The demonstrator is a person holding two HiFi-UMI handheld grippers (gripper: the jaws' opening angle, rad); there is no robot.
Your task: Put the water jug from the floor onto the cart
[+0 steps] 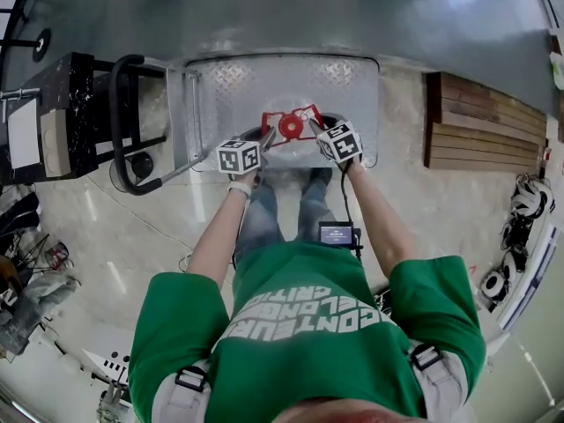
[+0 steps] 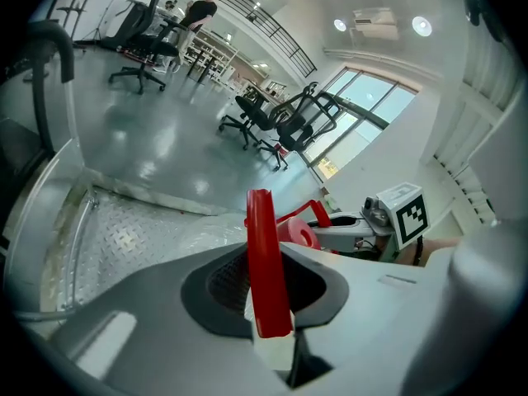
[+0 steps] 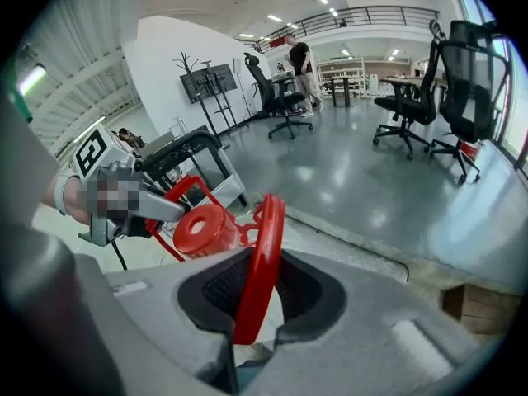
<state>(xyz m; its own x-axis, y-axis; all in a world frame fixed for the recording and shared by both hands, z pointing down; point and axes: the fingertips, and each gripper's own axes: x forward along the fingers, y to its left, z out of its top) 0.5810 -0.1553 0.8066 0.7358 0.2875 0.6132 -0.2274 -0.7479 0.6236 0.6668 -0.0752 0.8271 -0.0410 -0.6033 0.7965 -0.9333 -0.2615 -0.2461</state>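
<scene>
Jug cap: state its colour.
The jug cap is red, clearest in the right gripper view.

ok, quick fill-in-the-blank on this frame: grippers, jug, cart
1. The left gripper is shut on a ___ handle.
2. The right gripper is shut on a handle beside the jug's red ___.
3. The cart's push bar is ___.
Missing: red; cap; black.

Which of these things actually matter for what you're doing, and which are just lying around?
In the job:
water jug
cart
left tongs and right tongs, both clamped on the jug's red handle

Just lying about:
office chairs
wooden boards
</scene>
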